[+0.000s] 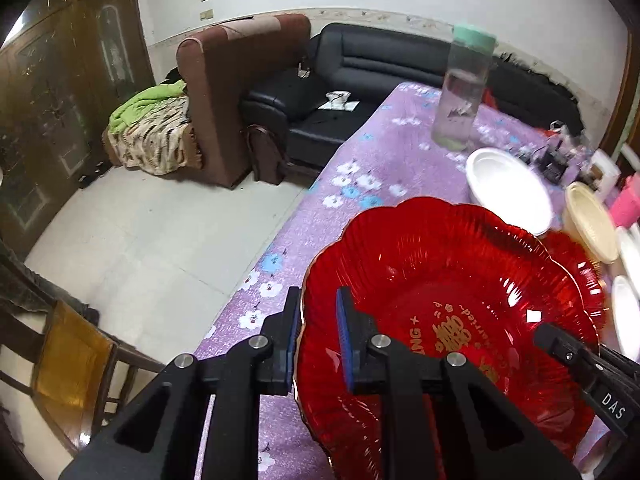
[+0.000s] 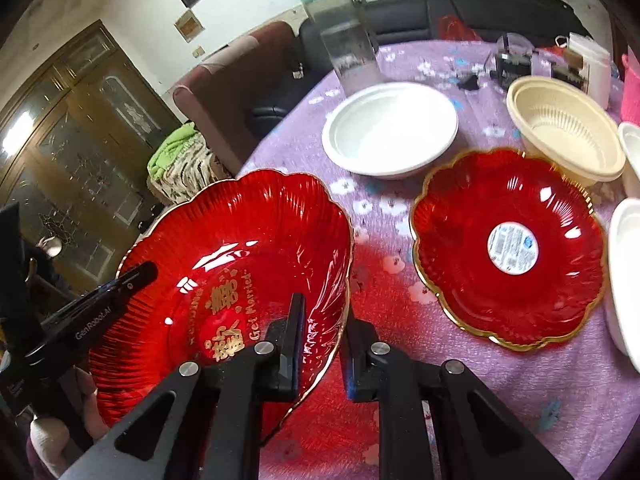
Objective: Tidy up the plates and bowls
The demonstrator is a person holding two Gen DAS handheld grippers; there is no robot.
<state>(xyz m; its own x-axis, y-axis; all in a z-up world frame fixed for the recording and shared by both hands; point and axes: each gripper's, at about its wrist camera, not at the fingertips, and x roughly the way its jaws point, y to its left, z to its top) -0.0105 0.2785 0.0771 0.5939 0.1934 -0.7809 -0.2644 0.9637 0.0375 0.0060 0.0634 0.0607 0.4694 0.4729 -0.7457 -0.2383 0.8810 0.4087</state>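
Both tongs, left point(image 1: 318, 340) and right point(image 2: 323, 344), clench opposite rims of the scalloped red glass plate point(image 2: 240, 264). Ahead-right of the right tongs lie a smaller red plate point(image 2: 508, 248), a white bowl point(image 2: 390, 128) and a cream ribbed bowl point(image 2: 568, 136); bare purple tablecloth point(image 2: 372, 208) between

Even indoor light, fisheye bend, dark corners.
White glints on the red plate point(image 2: 224, 280); the bottle point(image 1: 460, 92) and far clutter smear with motion blur; a bright patch glares off the cabinet point(image 2: 16, 132).
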